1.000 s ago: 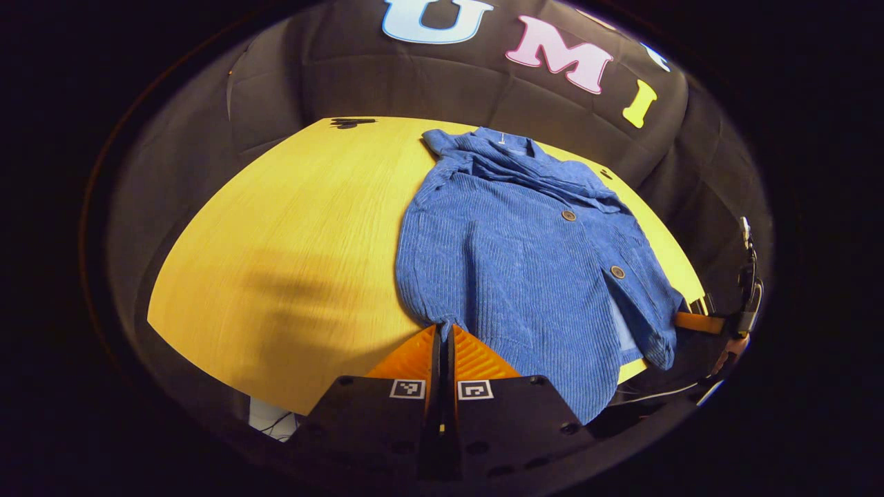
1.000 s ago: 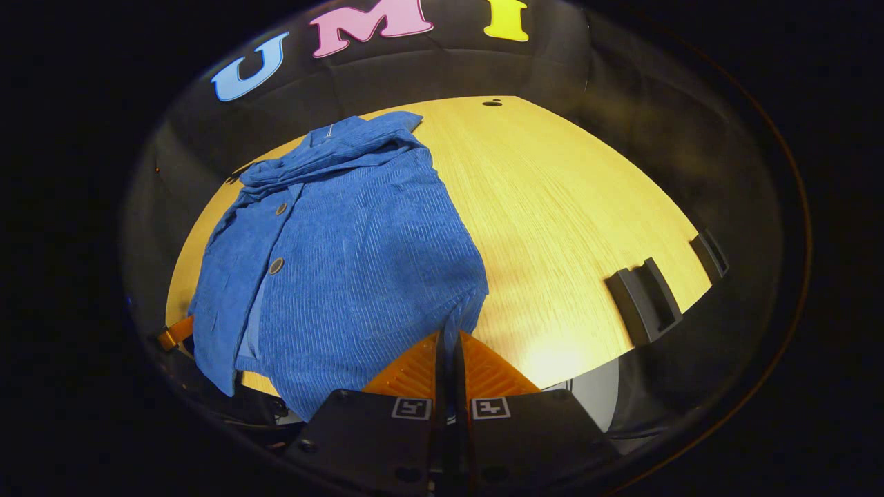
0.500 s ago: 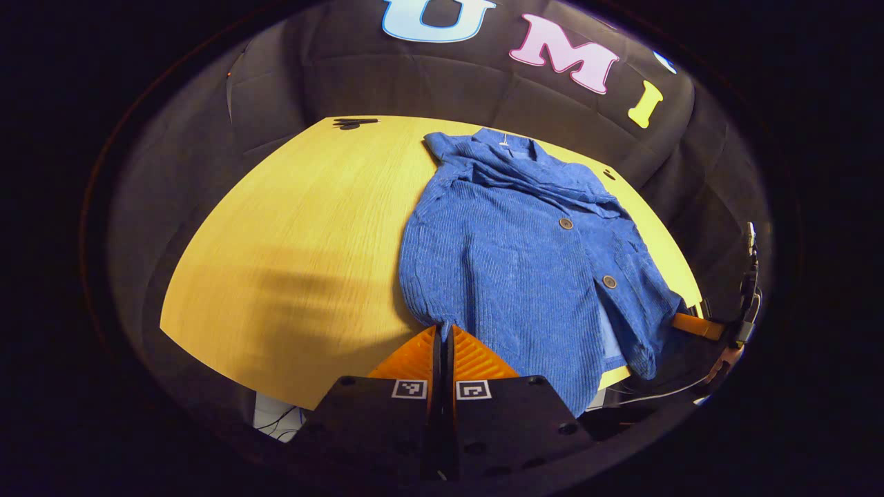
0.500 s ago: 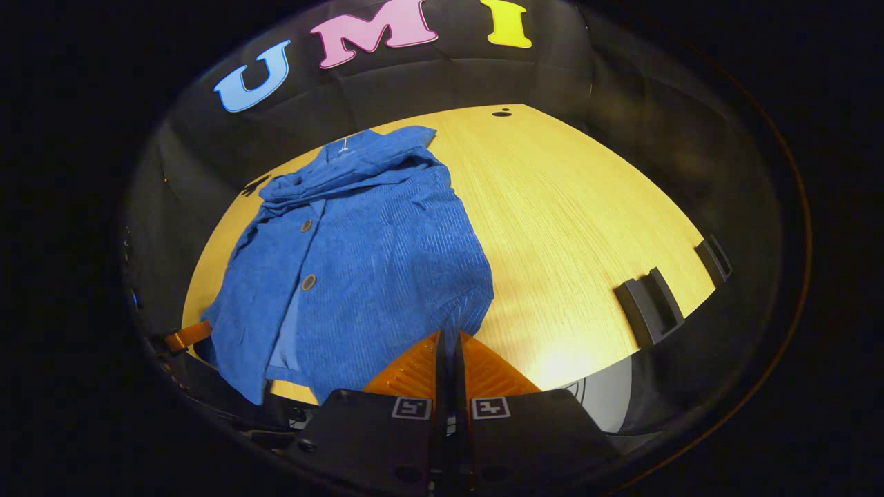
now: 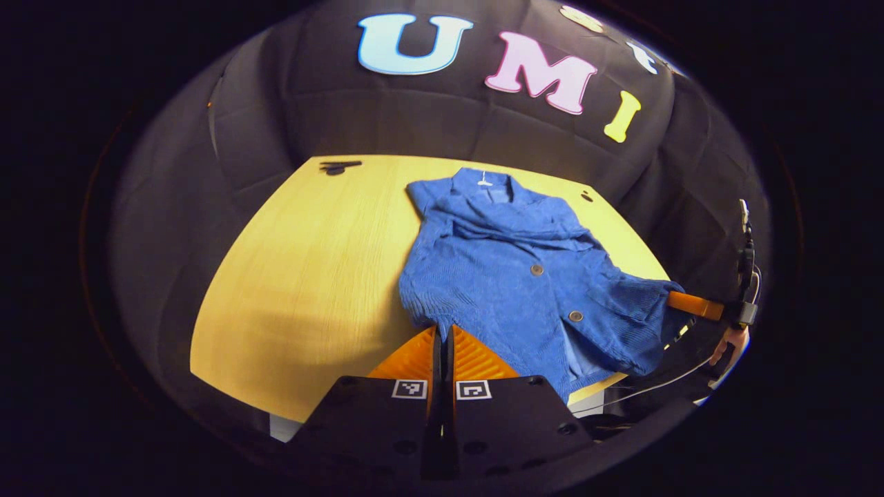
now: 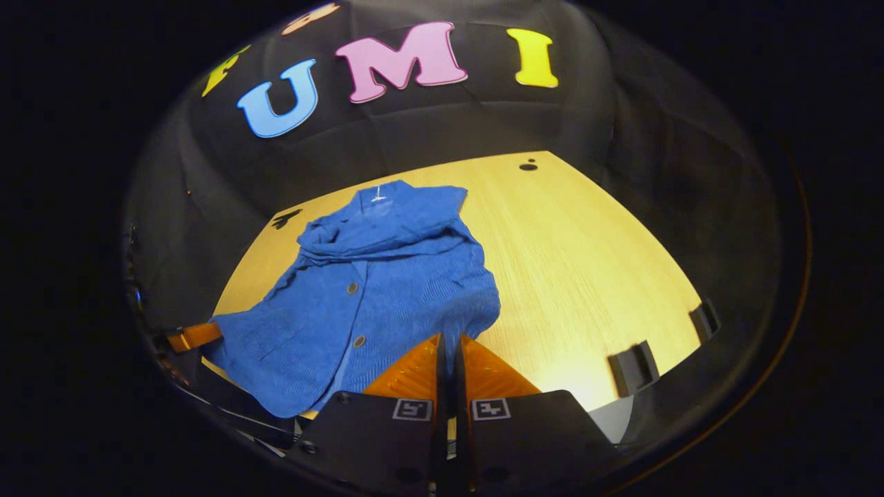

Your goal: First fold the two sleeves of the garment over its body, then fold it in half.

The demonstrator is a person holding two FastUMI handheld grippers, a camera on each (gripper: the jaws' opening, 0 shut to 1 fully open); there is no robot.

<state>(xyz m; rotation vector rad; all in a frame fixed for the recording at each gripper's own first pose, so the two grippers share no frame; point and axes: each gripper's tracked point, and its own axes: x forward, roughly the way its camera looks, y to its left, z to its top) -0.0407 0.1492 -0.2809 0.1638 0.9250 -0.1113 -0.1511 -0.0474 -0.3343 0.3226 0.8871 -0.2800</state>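
A blue corduroy garment (image 5: 525, 276) with round buttons lies on the yellow wooden table (image 5: 311, 276), collar at the far side and both sleeves folded over its body. My left gripper (image 5: 442, 330) is shut on the garment's near hem corner in the left gripper view. My right gripper (image 6: 449, 338) is shut on the other hem corner of the garment (image 6: 373, 290) in the right gripper view. The hem is raised off the table between them. The right gripper (image 5: 690, 304) and the hand (image 5: 728, 345) holding it also appear at the far right of the left gripper view.
The table (image 6: 587, 276) has open wood to the right of the garment in the right gripper view. Two dark brackets (image 6: 632, 366) sit at its near right edge. A small dark mark (image 6: 528, 166) lies near the far edge. The other gripper's finger (image 6: 197, 336) shows at far left.
Both grippers have risen and pulled back with the hem corners, lifting the garment's lower edge off the table. The garment looks smaller and farther away.
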